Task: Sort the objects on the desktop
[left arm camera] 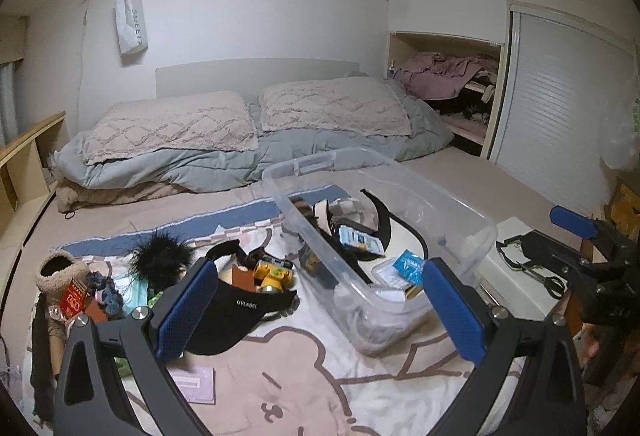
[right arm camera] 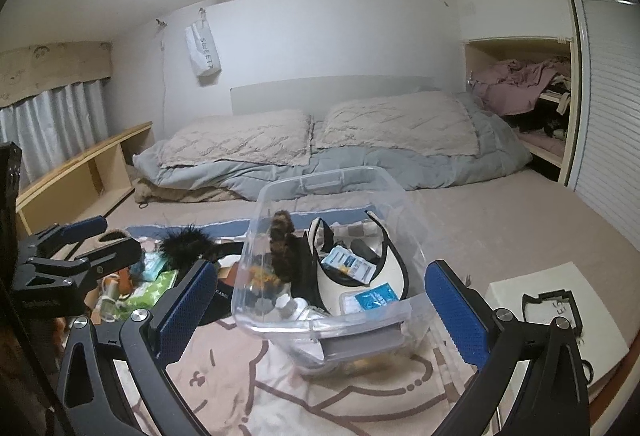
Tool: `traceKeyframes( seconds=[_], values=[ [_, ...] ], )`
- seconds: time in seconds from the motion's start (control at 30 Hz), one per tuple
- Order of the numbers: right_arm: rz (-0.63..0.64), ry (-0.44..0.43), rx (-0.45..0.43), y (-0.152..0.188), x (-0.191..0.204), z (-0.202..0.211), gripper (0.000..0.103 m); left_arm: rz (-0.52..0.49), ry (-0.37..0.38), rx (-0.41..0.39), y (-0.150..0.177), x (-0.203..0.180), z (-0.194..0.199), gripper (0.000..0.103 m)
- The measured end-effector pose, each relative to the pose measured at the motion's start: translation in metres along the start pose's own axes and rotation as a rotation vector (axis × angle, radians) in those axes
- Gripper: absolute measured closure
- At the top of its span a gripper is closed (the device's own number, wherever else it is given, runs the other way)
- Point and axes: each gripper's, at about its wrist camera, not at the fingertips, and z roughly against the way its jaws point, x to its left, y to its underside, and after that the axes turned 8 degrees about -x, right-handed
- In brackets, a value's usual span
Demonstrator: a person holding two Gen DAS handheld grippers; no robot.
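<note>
My left gripper (left arm camera: 320, 310) stands open above a cartoon blanket (left arm camera: 280, 356), nothing between its blue pads. Just beyond its left finger lies a black visor (left arm camera: 240, 316), with a yellow object (left arm camera: 274, 274) and a black fluffy item (left arm camera: 160, 256) behind it. A clear plastic bin (left arm camera: 460, 220) sits ahead to the right. My right gripper (right arm camera: 320, 312) is open too, facing the bin's near wall (right arm camera: 280, 320). Inside the bin lie a white and black visor (right arm camera: 360, 256), a leopard-print hair piece (right arm camera: 282, 244) and blue packets (right arm camera: 376, 296).
A white box (right arm camera: 540, 300) with scissors (left arm camera: 548, 280) on it sits right of the bin. A red packet (left arm camera: 74, 298), a beige fuzzy pouch (left arm camera: 56, 270) and a pink booklet (left arm camera: 196, 382) lie at the left. Pillows (left arm camera: 172, 127) and a duvet fill the back; a wardrobe stands right.
</note>
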Motion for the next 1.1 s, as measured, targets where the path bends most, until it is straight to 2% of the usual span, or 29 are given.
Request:
traceKeyframes(
  seconds=[0.43,0.63,1.1],
  values=[
    [0.012,0.002,0.020,0.015,0.011,0.006,0.000,-0.063,0.000,0.022,0.017,-0.002,0.019,0.000],
    [0.036,0.011,0.025,0.020,0.017,0.007,0.000,-0.088,-0.027,0.035,0.023,-0.001,0.024,0.000],
    [0.057,0.013,0.036,0.024,0.021,0.006,0.000,-0.075,-0.036,0.038,0.027,0.006,0.029,0.000]
  ],
)
